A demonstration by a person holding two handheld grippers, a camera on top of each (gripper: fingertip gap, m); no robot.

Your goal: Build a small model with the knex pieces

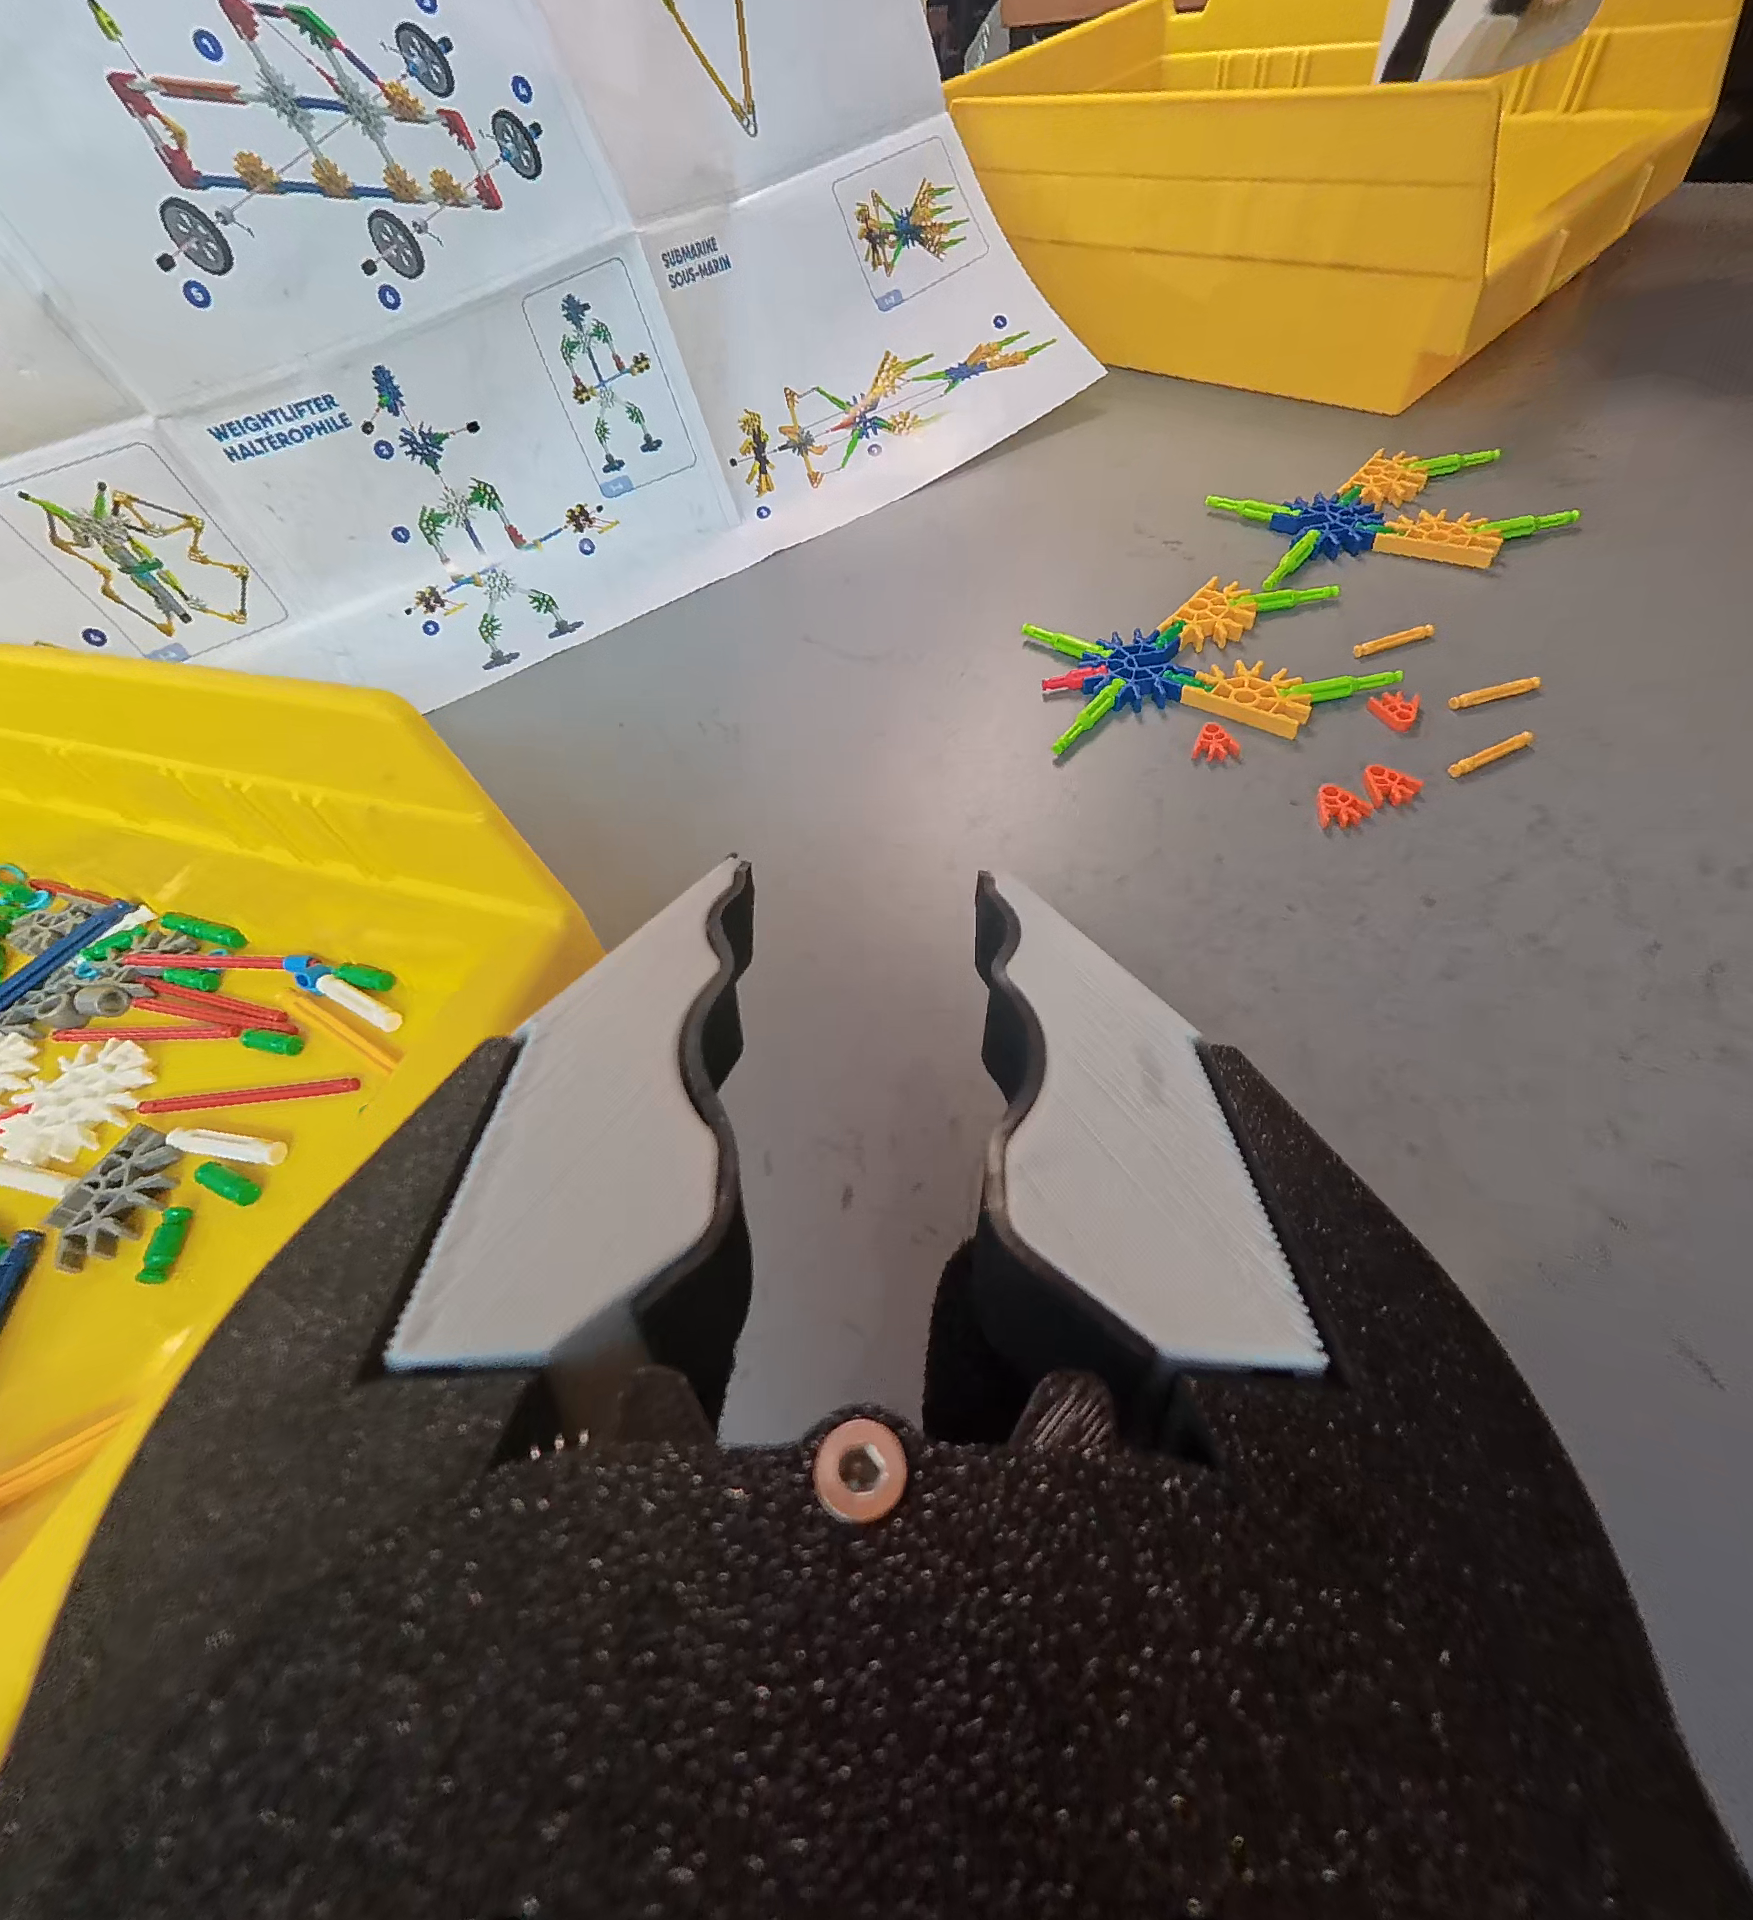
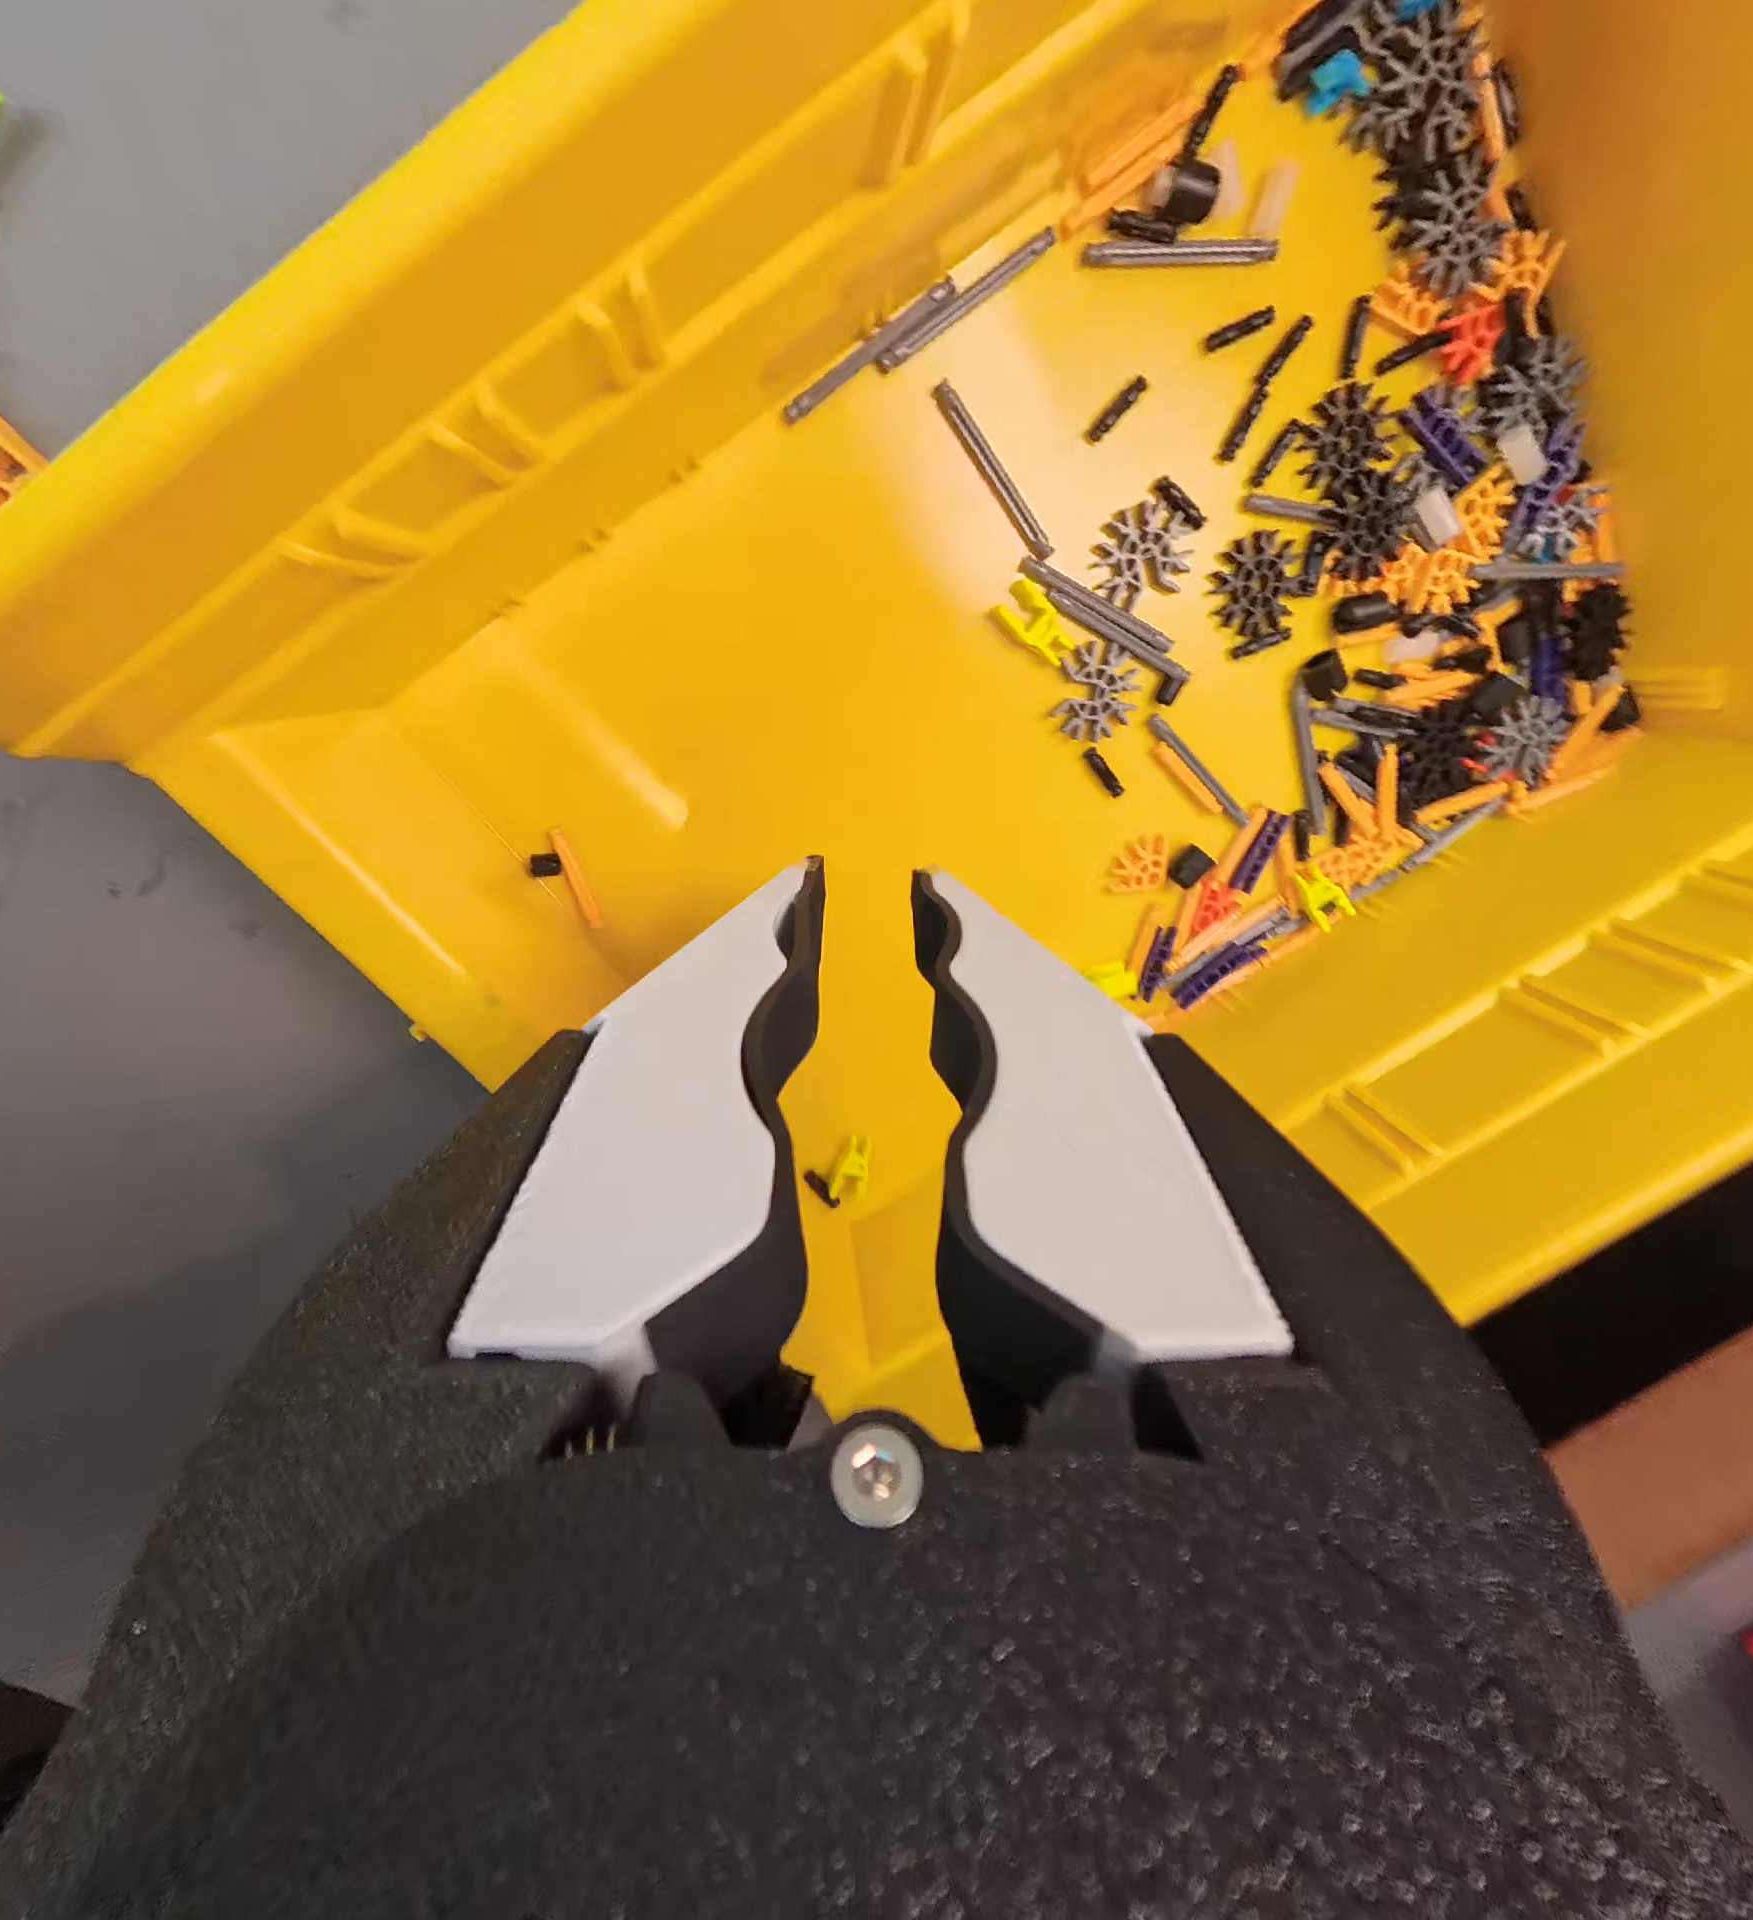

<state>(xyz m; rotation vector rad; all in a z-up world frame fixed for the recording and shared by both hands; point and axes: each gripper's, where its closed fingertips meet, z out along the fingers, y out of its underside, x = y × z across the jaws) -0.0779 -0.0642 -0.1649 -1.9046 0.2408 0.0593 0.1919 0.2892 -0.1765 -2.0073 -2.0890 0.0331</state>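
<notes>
Our left gripper gapes empty above the worktop; our right gripper, narrowly parted, seemingly empty, hovers inside the yellow bin.

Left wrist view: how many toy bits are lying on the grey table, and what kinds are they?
Built star shapes: 2
Small orange-red connectors: 4
Loose yellow-orange rods: 3
Total: 9

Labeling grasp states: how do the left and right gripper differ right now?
The left gripper is wide open over the bare grey table; the right gripper is open more narrowly. The left sits beside a yellow tray; the right hangs above the floor of a yellow bin. Both are empty.
</notes>
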